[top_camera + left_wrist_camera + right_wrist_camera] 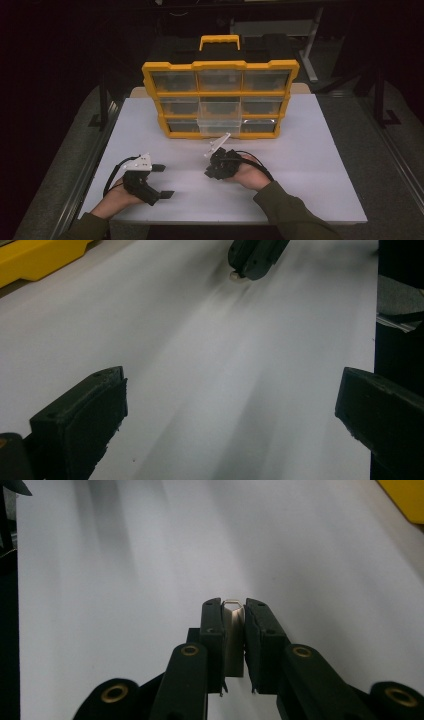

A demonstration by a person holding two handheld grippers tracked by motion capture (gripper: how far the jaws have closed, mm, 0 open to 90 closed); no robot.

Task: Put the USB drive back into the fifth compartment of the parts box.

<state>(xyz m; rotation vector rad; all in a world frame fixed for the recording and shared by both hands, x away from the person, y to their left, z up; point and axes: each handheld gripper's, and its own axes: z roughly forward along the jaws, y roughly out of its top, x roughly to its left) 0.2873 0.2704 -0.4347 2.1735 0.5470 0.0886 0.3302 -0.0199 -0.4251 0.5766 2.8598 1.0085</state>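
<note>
My right gripper (233, 606) is shut on a small pale metal piece (232, 630), whose bent tip pokes out between the fingertips. In the high view it (208, 172) rests low over the white table (310, 165), near the middle and in front of the organizer. The left gripper's camera looks across at it (256, 255), with the small pale piece (235, 276) at its tip. My left gripper (163, 181) lies at the front left, jaws wide apart with nothing between them (230, 395).
A yellow organizer (220, 65) with clear drawers stands upright at the back of the table, handle on top. Its bottom middle drawer (218, 128) sticks out a little. Yellow corners of the organizer (35, 257) (406, 497) edge both gripper views. Dark floor surrounds the table.
</note>
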